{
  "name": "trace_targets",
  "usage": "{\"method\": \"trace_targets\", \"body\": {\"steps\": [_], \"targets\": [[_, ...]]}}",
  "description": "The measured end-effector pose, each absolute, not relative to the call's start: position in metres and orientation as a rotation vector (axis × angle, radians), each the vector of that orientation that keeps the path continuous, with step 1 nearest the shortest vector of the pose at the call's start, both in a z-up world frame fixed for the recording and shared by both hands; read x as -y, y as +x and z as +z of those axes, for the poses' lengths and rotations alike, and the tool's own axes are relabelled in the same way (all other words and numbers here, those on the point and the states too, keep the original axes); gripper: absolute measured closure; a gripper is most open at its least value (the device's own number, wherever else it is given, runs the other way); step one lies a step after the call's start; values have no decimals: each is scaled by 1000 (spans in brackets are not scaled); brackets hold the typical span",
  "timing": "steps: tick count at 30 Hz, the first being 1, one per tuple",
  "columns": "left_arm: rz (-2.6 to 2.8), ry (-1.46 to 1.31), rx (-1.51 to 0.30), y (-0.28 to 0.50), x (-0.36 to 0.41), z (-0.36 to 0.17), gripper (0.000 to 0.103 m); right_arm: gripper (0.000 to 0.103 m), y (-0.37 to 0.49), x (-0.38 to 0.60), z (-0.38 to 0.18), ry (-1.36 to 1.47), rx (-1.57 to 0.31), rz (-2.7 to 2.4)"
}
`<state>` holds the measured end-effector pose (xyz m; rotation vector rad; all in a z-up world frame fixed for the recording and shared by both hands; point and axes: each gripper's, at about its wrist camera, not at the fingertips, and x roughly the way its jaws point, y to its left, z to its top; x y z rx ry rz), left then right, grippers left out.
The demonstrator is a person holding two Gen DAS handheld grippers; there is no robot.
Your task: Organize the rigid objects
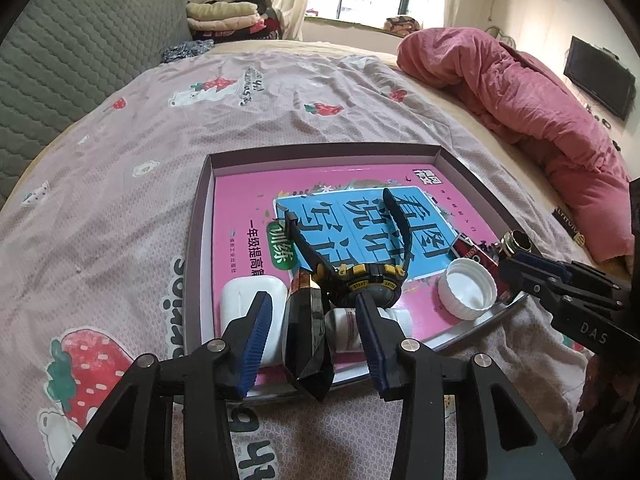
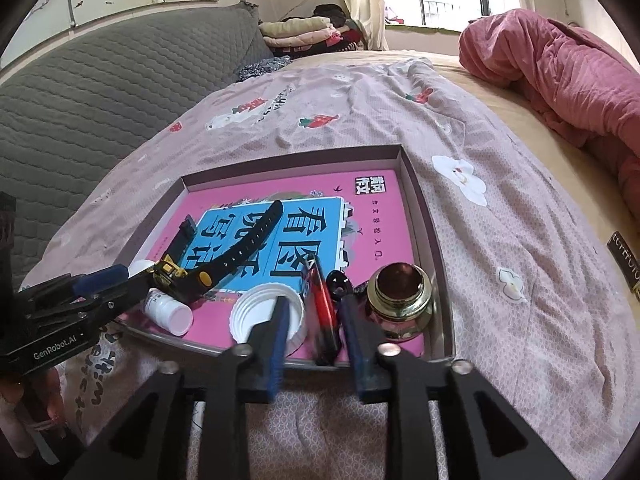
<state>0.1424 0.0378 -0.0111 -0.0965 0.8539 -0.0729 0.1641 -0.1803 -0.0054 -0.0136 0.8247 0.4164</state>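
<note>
On bed, shallow tray point(image 1: 202, 216) holds pink book point(image 1: 236, 208) with small items along near edge. Left gripper point(image 1: 312, 336) parted, straddling black faceted bottle point(image 1: 306, 336); pads clear of its sides, nothing grasped. Bottle long axis runs along finger line, toward camera. Right gripper point(image 2: 314, 336) likewise parted around red-black stick point(image 2: 322, 312), no contact seen; stick axis also along fingers. Watch point(image 1: 360, 276) just beyond left fingertips, white cap point(image 2: 266, 312) beside right. Likely both items just set down.
</note>
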Motion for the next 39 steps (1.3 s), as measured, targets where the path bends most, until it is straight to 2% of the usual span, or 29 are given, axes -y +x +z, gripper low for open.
{"method": "trace_targets", "body": {"steps": [4, 10, 14, 28, 39], "targets": [[-74, -102, -854, 141, -38, -9, 56, 69, 163, 180, -4, -16, -815, 414], [-72, -100, -837, 138, -36, -2, 47, 68, 160, 182, 2, -11, -793, 414], [-63, -86, -824, 133, -36, 2, 44, 54, 155, 185, 4, -17, -788, 407], [-53, -101, -771, 114, -45, 16, 39, 53, 139, 193, 9, -31, -771, 383], [-55, -139, -826, 99, -35, 14, 35, 52, 115, 187, 9, -76, -787, 386]]}}
